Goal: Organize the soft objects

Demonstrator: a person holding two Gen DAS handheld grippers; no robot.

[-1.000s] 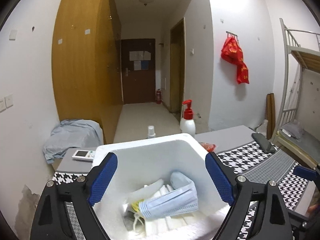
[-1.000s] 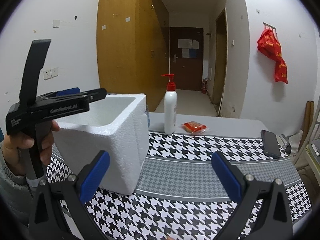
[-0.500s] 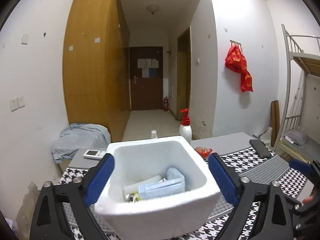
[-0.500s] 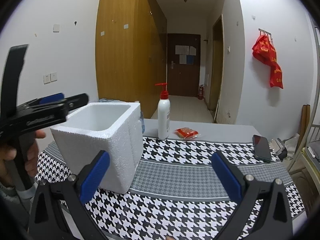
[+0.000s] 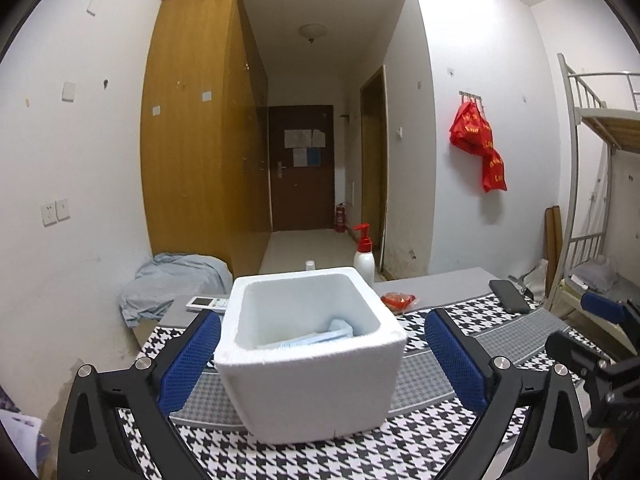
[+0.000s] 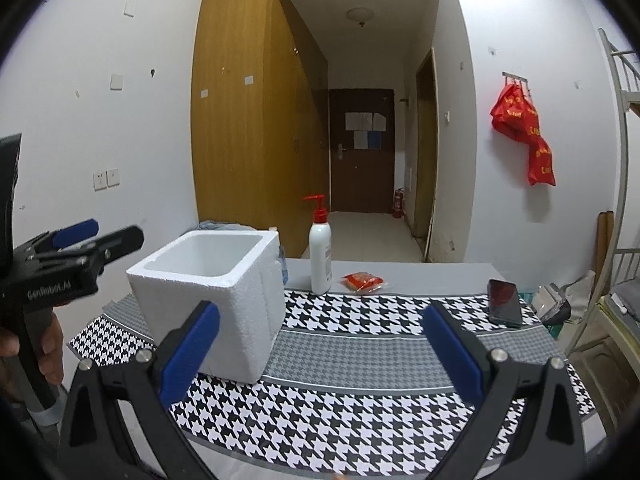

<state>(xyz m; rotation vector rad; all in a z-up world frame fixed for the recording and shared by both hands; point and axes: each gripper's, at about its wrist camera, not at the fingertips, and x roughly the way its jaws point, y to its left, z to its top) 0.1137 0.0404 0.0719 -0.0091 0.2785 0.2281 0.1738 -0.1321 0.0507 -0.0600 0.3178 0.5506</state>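
The white foam box [image 5: 310, 354] sits on the surface [image 6: 360, 396], which has a black-and-white cloth on it. Inside the box lie soft blue face masks [image 5: 316, 336], low down near the bottom. They look put away already.

The left tongs [image 5: 320, 360] are opening wide. The box shows between their blue tips, but the tips do not press on it. The right tongs [image 6: 320, 354] are wide too and hold nothing. They point at the bare cloth beside the box.

What could go wrong? The box looks very light. If a tip of the left tongs bumps its side, the box could slide or tip, and the masks could spill out. The two tongs are also close together, so they could knock each other. The pump bottle [image 6: 321, 256] stands just behind the box and could fall if the box gets pushed back.
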